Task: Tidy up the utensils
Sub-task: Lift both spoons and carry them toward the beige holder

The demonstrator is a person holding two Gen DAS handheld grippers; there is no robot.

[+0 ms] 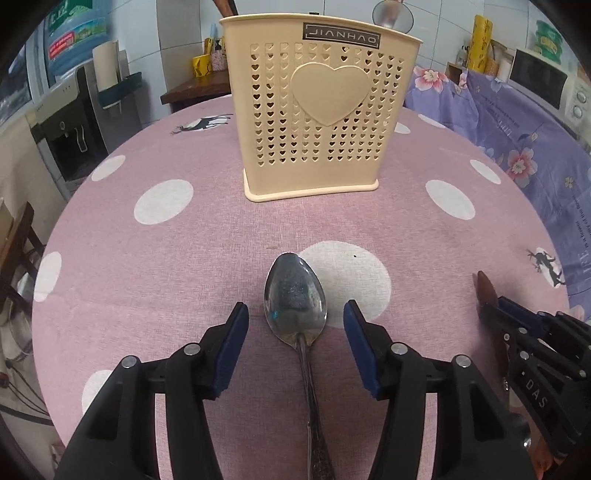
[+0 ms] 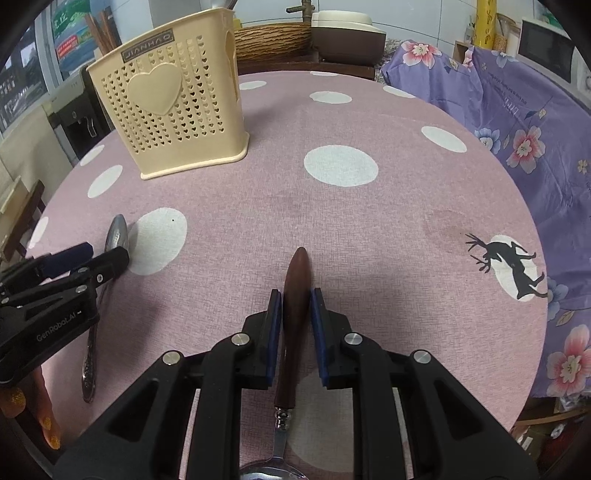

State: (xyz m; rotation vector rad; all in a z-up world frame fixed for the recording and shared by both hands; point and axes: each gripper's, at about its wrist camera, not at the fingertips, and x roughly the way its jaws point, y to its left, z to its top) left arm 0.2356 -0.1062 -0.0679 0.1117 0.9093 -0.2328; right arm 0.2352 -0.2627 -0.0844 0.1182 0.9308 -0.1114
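Tablecloth: holder contains perhaps chopsticks.

A round table is sitting in the middle under a pink cloth with white polka dots and little black deer prints. Off to the right something is hiding under a purple floral sheet, with a microwave sitting up behind it. White tile walls are running along the back. On the left a water dispenser is standing with its big blue jug on top, and a wooden side table is holding a yellow mug.
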